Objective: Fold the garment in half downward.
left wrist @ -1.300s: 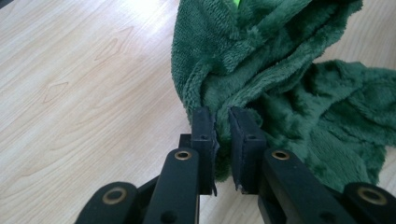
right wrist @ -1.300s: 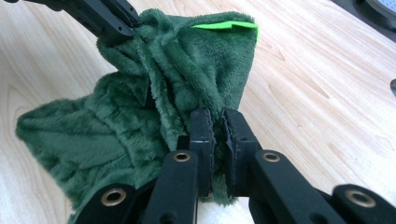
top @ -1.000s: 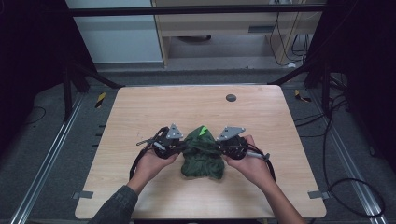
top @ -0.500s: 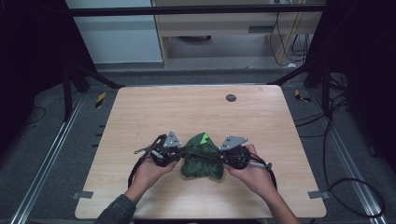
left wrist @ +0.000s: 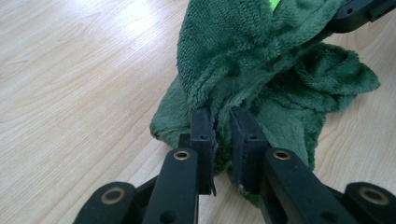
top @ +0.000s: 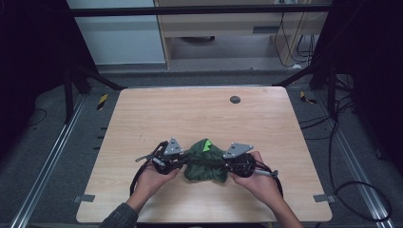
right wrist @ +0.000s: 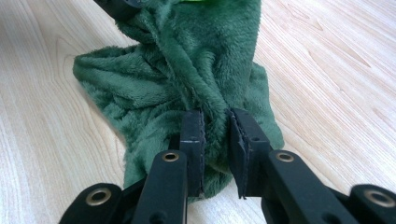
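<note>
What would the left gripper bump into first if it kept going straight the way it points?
The green cloth: the left gripper already pinches a fold of it, and the bunched fabric lies directly ahead. Beyond that, at the top right of its view, sits a black part of the right gripper, though the depth is hard to judge.

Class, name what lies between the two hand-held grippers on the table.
A bunched green cloth lies between the left hand-held gripper and the right hand-held gripper, seen in the high view.

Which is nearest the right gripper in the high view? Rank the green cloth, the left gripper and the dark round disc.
1. Green cloth, between its jaws.
2. Left gripper, across the cloth, left.
3. Dark round disc, near the table's far edge.
</note>
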`<state>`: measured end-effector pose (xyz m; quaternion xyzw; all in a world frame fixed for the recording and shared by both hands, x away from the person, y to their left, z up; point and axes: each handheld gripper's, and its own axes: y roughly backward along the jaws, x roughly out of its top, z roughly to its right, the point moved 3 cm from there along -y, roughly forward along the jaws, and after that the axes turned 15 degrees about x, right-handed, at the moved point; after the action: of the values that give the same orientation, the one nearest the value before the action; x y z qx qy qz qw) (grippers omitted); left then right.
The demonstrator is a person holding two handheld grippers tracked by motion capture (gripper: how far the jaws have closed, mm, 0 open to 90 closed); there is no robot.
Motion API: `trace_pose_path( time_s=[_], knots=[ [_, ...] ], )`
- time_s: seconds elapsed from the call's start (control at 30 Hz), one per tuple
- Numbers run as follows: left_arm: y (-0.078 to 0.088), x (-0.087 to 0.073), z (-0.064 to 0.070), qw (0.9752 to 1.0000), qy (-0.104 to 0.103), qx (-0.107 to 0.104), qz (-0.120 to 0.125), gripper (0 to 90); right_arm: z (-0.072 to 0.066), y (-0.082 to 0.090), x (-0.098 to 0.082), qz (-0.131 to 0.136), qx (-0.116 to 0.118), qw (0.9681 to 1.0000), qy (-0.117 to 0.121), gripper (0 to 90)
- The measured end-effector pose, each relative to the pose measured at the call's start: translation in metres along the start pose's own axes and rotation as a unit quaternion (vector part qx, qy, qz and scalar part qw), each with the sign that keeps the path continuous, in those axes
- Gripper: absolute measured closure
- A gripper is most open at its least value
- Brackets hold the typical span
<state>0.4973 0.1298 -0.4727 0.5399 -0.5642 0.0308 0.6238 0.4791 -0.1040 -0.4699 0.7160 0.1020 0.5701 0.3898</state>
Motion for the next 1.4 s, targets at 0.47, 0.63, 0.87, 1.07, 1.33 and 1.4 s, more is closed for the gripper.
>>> trace_pose_path(
  time_s=[0.47, 0.63, 0.87, 1.07, 1.33, 1.4],
  knots=[
    [0.000, -0.004, 0.005, 1.0000, 0.001, -0.003, 0.004, 79.1, -0.002, 0.001, 0.000, 0.008, -0.004, 1.0000, 0.001, 71.6],
    [0.001, -0.005, 0.006, 1.0000, 0.003, -0.004, 0.007, 79.5, -0.004, -0.001, 0.004, 0.005, -0.005, 1.0000, 0.004, 68.5],
    [0.002, -0.007, 0.008, 0.9999, 0.002, -0.006, 0.009, 79.9, -0.006, -0.001, 0.006, 0.008, -0.004, 0.9999, 0.009, 67.2],
    [0.004, -0.008, 0.009, 0.9999, 0.005, -0.006, 0.011, 80.0, -0.008, -0.003, 0.007, 0.008, -0.001, 0.9999, 0.009, 68.6],
    [0.003, -0.015, 0.011, 0.9999, 0.008, -0.009, 0.008, 79.9, -0.016, -0.005, 0.003, 0.006, 0.006, 0.9998, 0.016, 72.2],
    [0.003, -0.016, 0.011, 0.9999, 0.008, -0.009, 0.008, 79.6, -0.017, -0.006, 0.001, 0.003, 0.006, 0.9999, 0.015, 72.8]
  ],
)
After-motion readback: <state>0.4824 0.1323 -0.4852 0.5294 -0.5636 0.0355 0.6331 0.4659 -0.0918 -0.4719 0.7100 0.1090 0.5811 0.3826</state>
